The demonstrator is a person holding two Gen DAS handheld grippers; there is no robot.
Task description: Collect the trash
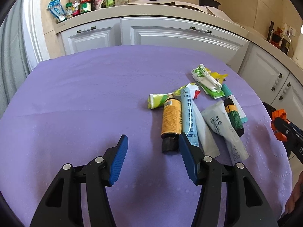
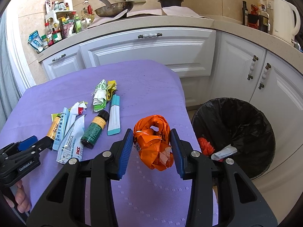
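Over by the purple tablecloth (image 2: 147, 79), the right wrist view catches stuff the left one totally misses: a trash bin (image 2: 265, 170) lined with a black bag sits on the floor just off the cloth's right edge, with a red scrap and a small white tube already inside. That view also shows the right gripper (image 2: 151, 147) pinching a crumpled orange plastic bag (image 2: 153, 141), both blue pads pressed into its sides, held above the cloth's right edge and just left of the bin.

From the left wrist view you only get a sliver of that orange bag at the cloth's far right. What it does show nicely is the left gripper (image 1: 153, 145), jaws spread with nothing between them, just bare cloth. The pile of trash lies right of the cloth's middle: an orange-label bottle (image 1: 170, 121) with a black cap, a pale blue tube (image 1: 189, 113) and a white tube (image 1: 223, 128). The right-hand pad's tip overlaps the blue tube's lower end, though I can't tell if it's touching. A dark green bottle (image 1: 234, 117) and crumpled green-and-white wrappers (image 1: 206, 81) sit further back on the cloth.
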